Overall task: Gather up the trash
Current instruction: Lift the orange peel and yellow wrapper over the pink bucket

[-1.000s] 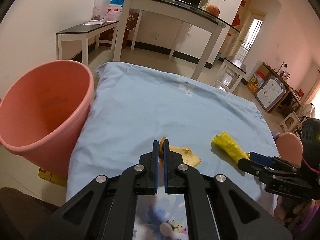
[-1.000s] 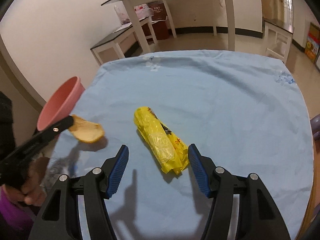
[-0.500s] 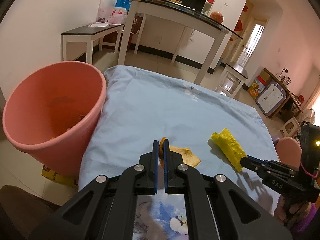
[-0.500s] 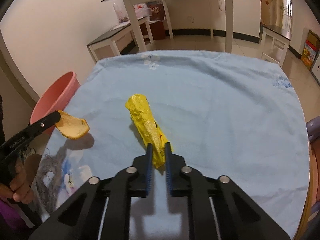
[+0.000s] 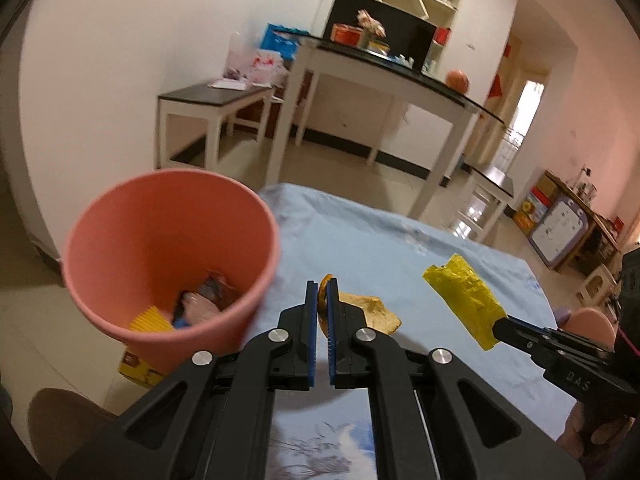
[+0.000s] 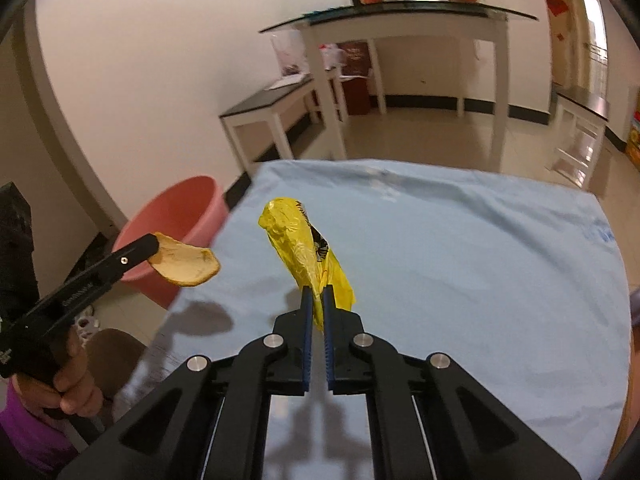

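The left gripper has its jaws closed on a peel, a tan, curled piece of fruit skin clamped by one edge, with the rest projecting to the right of the jaws. In the right wrist view the same peel hangs clear of the surface, above its own shadow.

The right gripper has its jaws closed on the lower end of a yellow wrapper, a crumpled plastic roll that stands up and forward from the jaws, lifted off the worktop. In the left wrist view the wrapper sits to the right of the left jaws, level with them.

Just left of the left jaws, and slightly beyond them, stands a pink bin with its mouth open. It holds several discarded items, possibly wrappers; motion blur prevents identification. The bin stands against the left edge of the worktop, which carries a light blue cloth and extends ahead of both jaws.
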